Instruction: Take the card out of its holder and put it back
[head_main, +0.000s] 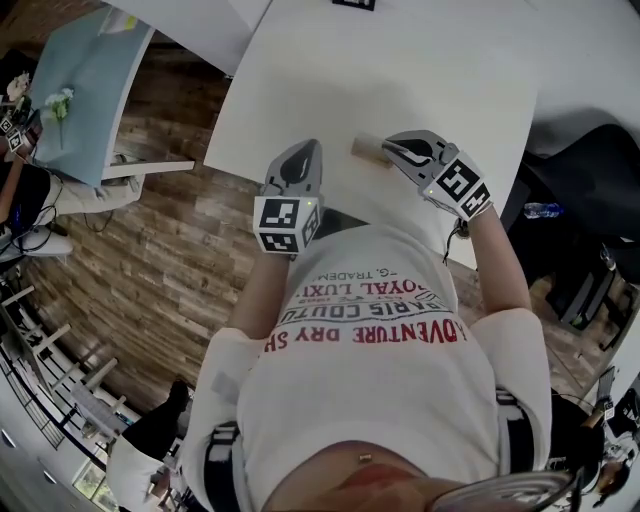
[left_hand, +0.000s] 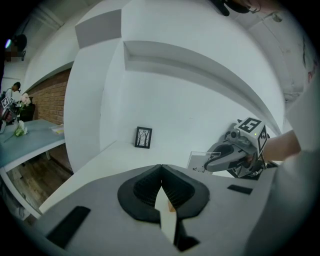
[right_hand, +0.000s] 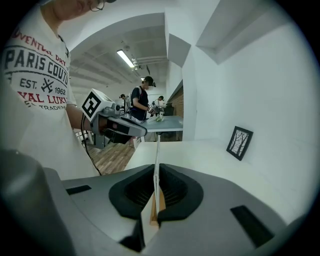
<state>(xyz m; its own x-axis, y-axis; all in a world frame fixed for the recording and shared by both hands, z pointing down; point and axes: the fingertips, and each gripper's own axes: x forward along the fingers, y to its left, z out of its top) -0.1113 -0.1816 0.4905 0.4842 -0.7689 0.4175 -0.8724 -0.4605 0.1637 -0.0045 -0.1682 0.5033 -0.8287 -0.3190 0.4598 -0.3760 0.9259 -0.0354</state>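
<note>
A tan wooden holder (head_main: 366, 149) lies on the white table (head_main: 400, 60) near its front edge. My right gripper (head_main: 390, 149) reaches it from the right. In the right gripper view my right gripper (right_hand: 156, 172) is shut on a thin card (right_hand: 157, 150), seen edge-on and upright between the pads. The left gripper view shows that card (left_hand: 199, 159) as a pale sheet with print at the tips of my right gripper (left_hand: 207, 164). Whether it sits in the holder I cannot tell. My left gripper (head_main: 305, 150) hovers a little to the left, apart from the holder; its jaws (left_hand: 161, 172) are shut with nothing between them.
A small black-framed tree picture (left_hand: 143, 137) leans on the white wall at the back of the table, also visible as the frame (right_hand: 239, 142). A light blue table (head_main: 85, 90) with flowers stands far left over a wooden floor. People (right_hand: 142, 100) stand in the background.
</note>
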